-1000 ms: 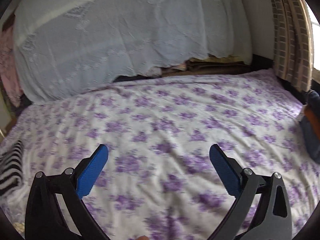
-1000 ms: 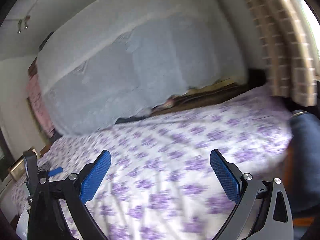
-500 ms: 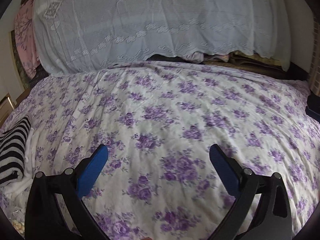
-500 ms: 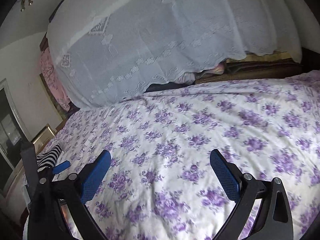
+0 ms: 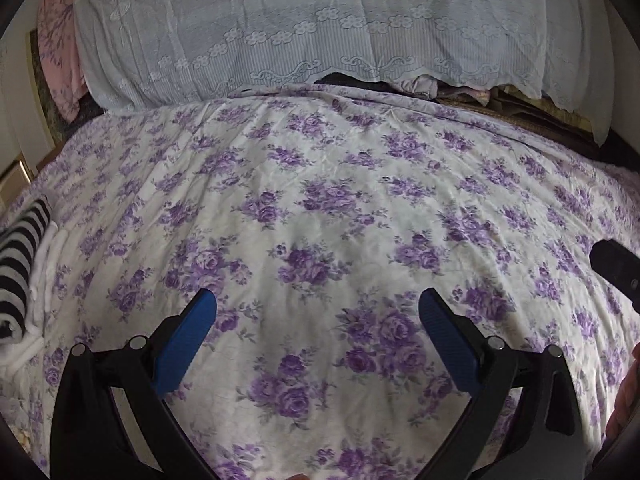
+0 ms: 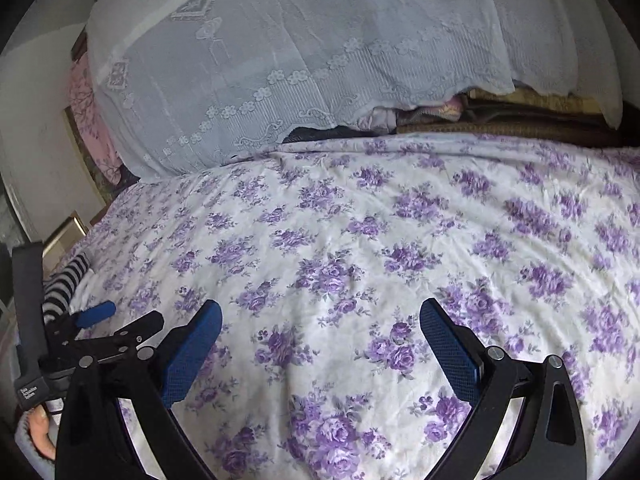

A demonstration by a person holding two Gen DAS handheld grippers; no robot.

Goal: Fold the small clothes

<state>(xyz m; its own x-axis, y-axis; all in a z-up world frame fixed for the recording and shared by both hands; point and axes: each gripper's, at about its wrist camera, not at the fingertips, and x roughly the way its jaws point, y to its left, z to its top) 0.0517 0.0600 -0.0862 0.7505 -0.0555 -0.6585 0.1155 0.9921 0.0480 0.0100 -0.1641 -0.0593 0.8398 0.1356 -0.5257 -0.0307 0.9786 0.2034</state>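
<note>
Over the purple-flowered bedsheet (image 5: pixel 320 208), my left wrist camera shows the left gripper (image 5: pixel 318 312) with its blue-padded fingers (image 5: pixel 188 344) spread wide and nothing between them. Only flowered sheet fills the gap. The one garment I can make out is a folded black-and-white striped cloth (image 5: pixel 18 264), lying at the sheet's far left edge on top of something white (image 5: pixel 44 264), well apart from the left finger. Behind the sheet rises a tall heap under a pale lace cover (image 5: pixel 312 24), with folded brown and tan bedding (image 5: pixel 532 116) showing under the cover's right hem. A pink cloth (image 5: pixel 60 48) hangs left of the lace cover. At the sheet's right edge I see a black part of the other tool (image 5: pixel 616 272), and a bit of my hand at the lower right border.

Above the same sheet (image 6: pixel 400 220), the right wrist camera shows the right gripper (image 6: pixel 320 320), jaws likewise parted wide and holding nothing. The striped cloth (image 6: pixel 66 280) sits at the sheet's left edge, partly hidden behind the left gripper (image 6: pixel 96 316), whose blue tip and black frame cross in from the left border. The lace cover (image 6: pixel 300 52) stands behind the sheet, the folded bedding (image 6: pixel 500 116) beneath its right hem. A hand (image 6: pixel 40 432) shows at the lower left corner, below the left tool's handle.
</note>
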